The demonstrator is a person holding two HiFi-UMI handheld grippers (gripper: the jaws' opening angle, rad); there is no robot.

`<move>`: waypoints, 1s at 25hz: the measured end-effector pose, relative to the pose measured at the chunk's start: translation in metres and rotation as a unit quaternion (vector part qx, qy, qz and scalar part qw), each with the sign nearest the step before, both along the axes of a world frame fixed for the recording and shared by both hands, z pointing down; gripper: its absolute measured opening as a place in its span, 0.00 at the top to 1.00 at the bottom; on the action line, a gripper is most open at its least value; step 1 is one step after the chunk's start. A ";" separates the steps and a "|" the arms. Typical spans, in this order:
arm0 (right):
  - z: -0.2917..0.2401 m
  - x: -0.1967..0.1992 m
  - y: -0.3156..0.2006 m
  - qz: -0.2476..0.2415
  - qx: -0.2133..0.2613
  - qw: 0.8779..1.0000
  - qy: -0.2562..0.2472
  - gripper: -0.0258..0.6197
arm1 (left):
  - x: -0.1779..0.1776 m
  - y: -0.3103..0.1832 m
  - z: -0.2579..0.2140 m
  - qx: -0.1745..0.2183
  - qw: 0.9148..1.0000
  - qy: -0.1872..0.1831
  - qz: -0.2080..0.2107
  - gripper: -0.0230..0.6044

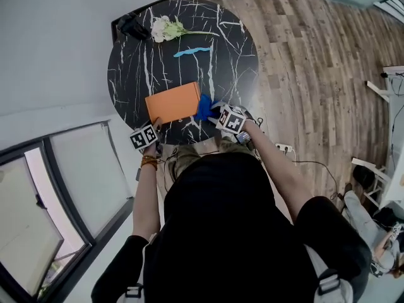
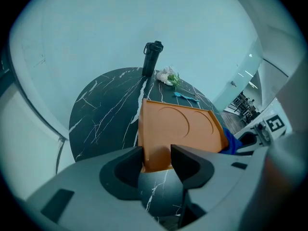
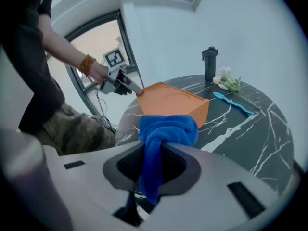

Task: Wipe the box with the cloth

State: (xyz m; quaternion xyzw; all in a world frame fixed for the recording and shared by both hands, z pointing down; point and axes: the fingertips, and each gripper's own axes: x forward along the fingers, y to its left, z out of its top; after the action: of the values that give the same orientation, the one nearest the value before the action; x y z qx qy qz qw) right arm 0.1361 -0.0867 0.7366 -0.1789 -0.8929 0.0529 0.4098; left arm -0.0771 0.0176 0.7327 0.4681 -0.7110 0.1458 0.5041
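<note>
A person stands at a round black marble table point(image 1: 129, 74), a hand-held gripper in each hand, working on a flat orange box point(image 1: 173, 103) that lies near the table's front edge, just ahead of them. The box is a plain matte orange with a low raised rim. Two shallow circles are pressed into its upper face, which the left gripper view shows best.

The left gripper point(image 2: 156, 160) has its jaws closed on the box's near left corner, with orange filling the gap between them. The right gripper point(image 3: 151, 165) has its jaws pressed together on a bright blue cloth point(image 3: 166, 129). The plush fabric bunches into a knot-like wad past the tips, and a tail hangs back between the jaws. From above, the cloth sits at the box's right end. No view settles whether it presses on the box or lies just beside it.

At the far side of the table, well apart from the box, stand a dark bottle point(image 2: 152, 57) and a sprig of white flowers point(image 1: 165, 28). Nearer the middle lies a slim light-blue utensil point(image 1: 191, 52), too small to identify.

The person's head and dark top fill the lower half of the head view, hiding the table's near rim and most of both forearms. The underside of the box and its far wall are out of sight. In the right gripper view the cloth covers part of the box's near side.
</note>
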 end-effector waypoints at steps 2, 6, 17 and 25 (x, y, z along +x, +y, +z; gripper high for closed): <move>-0.030 0.002 0.003 0.014 -0.073 0.996 -0.040 0.86 | 0.002 -0.002 -0.013 0.021 1.000 -0.009 0.010 0.65; -0.106 -0.015 -0.013 0.077 -0.143 0.973 -0.165 0.86 | 0.028 -0.026 -0.071 0.135 0.989 0.030 0.046 0.59; -0.136 -0.076 0.067 -0.110 0.109 0.960 -0.235 0.86 | 0.117 -0.069 -0.139 0.280 0.921 0.221 0.157 0.52; -0.118 -0.123 0.104 -0.072 0.141 0.964 -0.215 0.86 | 0.083 -0.037 -0.127 0.236 0.901 0.308 0.193 0.70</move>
State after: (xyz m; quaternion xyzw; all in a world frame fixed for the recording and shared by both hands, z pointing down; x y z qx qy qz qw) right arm 0.0131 0.0173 0.6188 -0.1901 -0.9432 -0.1424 0.2324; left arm 0.0062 -0.0191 0.6056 0.7226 -0.4297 -0.0837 0.5349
